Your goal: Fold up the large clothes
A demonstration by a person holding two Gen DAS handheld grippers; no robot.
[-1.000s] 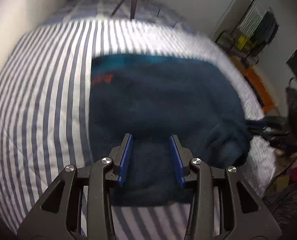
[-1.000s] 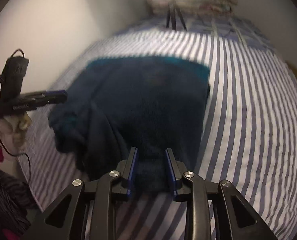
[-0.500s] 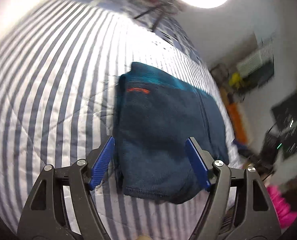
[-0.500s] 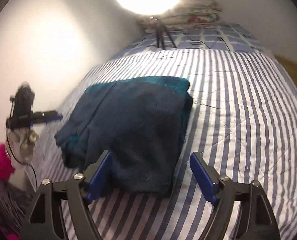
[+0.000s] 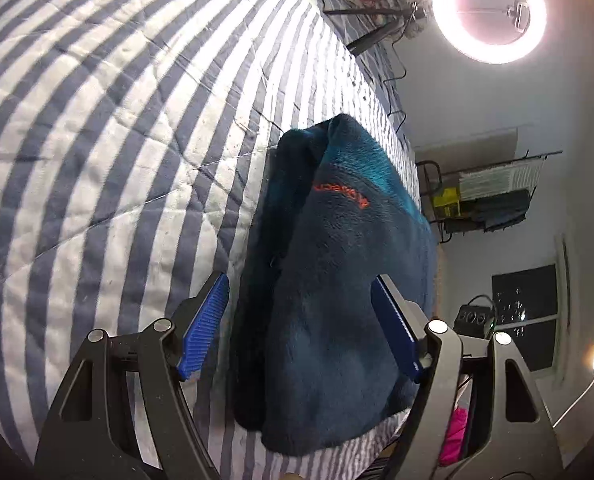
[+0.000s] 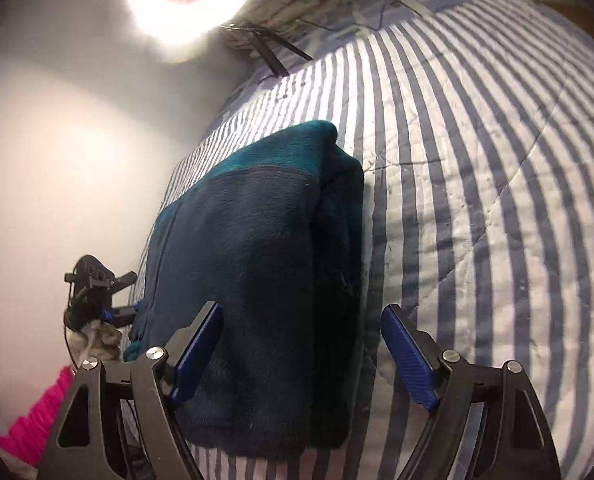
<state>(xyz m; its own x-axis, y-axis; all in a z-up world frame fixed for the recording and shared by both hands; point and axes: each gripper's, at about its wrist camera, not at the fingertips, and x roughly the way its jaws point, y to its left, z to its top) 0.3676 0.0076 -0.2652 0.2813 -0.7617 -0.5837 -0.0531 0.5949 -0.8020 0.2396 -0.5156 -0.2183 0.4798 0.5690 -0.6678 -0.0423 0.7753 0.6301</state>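
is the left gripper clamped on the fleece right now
No, the left gripper is wide open, its blue pads apart on either side of the folded fleece.

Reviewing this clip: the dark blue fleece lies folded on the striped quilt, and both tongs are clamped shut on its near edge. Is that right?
Not quite. The dark blue fleece does lie folded on the striped quilt, but neither pair of tongs is clamped on it. The left tongs stand wide open in the left wrist view, and the right tongs stand wide open in the right wrist view.
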